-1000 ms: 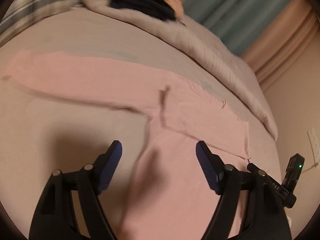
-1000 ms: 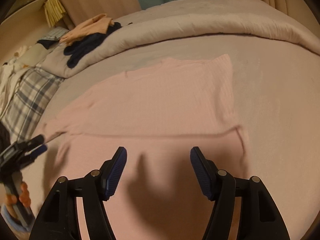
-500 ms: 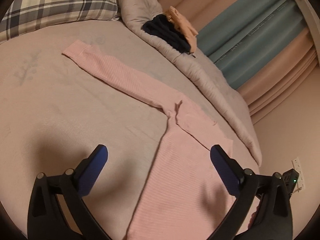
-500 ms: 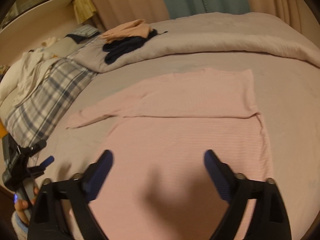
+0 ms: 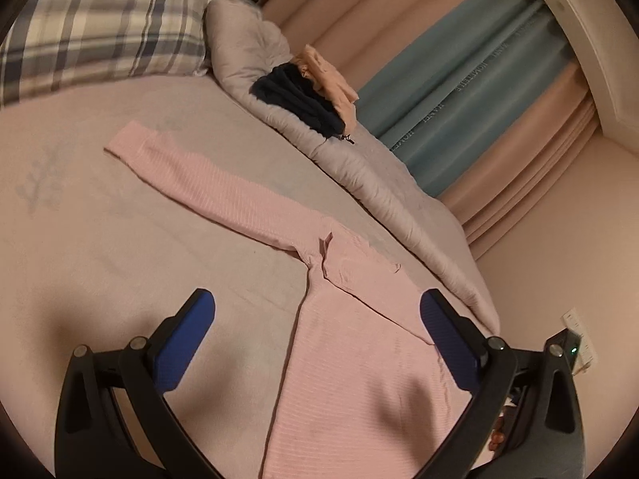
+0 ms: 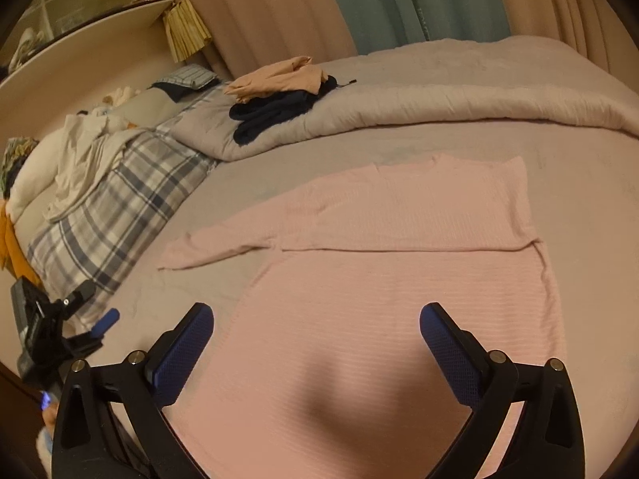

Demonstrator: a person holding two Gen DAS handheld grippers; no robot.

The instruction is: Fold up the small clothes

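A pink long-sleeved top [image 6: 391, 279] lies flat on the bed sheet [image 6: 591, 207]. Its far side is folded over the body, and one sleeve [image 5: 207, 183] stretches out toward the pillow. It also shows in the left wrist view [image 5: 359, 379]. My left gripper [image 5: 317, 333] is open and empty, held above the top's left edge. My right gripper [image 6: 315, 343] is open and empty, held above the top's near part. The left gripper also shows in the right wrist view [image 6: 60, 331] at the left edge.
A rolled grey duvet [image 6: 439, 99] lies along the far side with a dark garment [image 6: 275, 113] and a peach garment [image 6: 279, 78] on it. A plaid pillow [image 5: 100, 28] sits at the head. Curtains [image 5: 459, 92] hang beyond the bed.
Both grippers have lifted up and back from the top, and their jaws have opened wider. More of the bed and the outstretched sleeve has come into view.
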